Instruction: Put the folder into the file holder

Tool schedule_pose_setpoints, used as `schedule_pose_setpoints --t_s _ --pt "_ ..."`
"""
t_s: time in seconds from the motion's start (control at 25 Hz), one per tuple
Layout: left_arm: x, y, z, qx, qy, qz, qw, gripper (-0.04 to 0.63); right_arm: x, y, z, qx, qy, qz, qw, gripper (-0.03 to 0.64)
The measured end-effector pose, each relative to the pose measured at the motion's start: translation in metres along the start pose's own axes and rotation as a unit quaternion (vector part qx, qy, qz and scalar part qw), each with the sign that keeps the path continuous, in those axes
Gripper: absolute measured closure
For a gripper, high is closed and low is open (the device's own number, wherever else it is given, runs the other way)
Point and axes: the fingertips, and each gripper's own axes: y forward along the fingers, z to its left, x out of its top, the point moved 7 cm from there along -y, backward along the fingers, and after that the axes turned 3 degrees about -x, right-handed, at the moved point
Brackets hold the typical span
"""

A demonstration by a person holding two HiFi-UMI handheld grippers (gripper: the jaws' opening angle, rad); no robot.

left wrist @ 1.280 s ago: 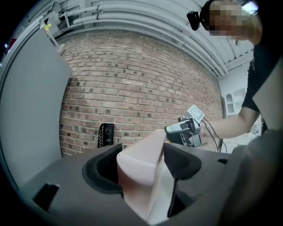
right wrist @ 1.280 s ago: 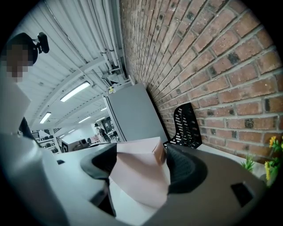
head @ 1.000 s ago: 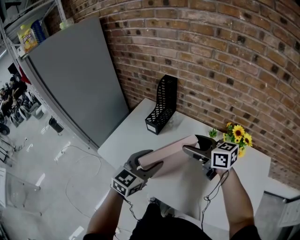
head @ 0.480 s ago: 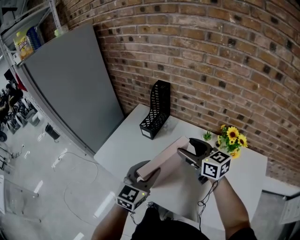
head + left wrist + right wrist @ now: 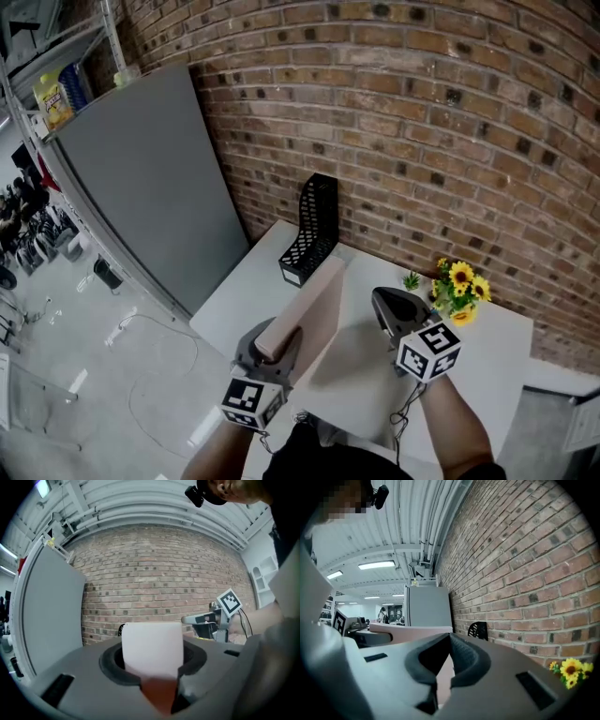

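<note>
The pink folder (image 5: pixel 314 305) stands on its long edge above the white table (image 5: pixel 487 328), its far end toward the black mesh file holder (image 5: pixel 314 230) by the brick wall. My left gripper (image 5: pixel 274 345) is shut on the folder's near end; its jaws have just been closing on it. In the left gripper view the folder (image 5: pixel 152 651) fills the gap between the jaws. My right gripper (image 5: pixel 382 300) hangs to the folder's right, apart from it. It has just closed with nothing between its jaws (image 5: pixel 450 641). The right gripper view shows the folder (image 5: pixel 412 632) to the left.
A small bunch of sunflowers (image 5: pixel 459 286) stands on the table's right by the wall. A tall grey panel (image 5: pixel 141 178) leans at the left of the table. The file holder (image 5: pixel 478 630) sits at the table's far left corner.
The right gripper has let go of the folder's far end and shut empty. The left gripper has raised the folder and turned it onto its edge, pointing toward the file holder.
</note>
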Motion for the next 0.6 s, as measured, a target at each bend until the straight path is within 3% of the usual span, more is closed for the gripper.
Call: schedule_pose_setpoints --t_s 0.12,0.6 --pt "0.016 -0.006 0.008 0.018 -0.016 -0.005 0.9997 0.433 0.009 -0.004 0.002 -0.001 0.006 -0.007 1.000 0.614" --pt "0.074 0.001 0.062 0.075 -0.007 -0.078 0.9941 0.434 0.021 -0.011 -0.001 -0.026 0.014 -0.015 0.999 0.614"
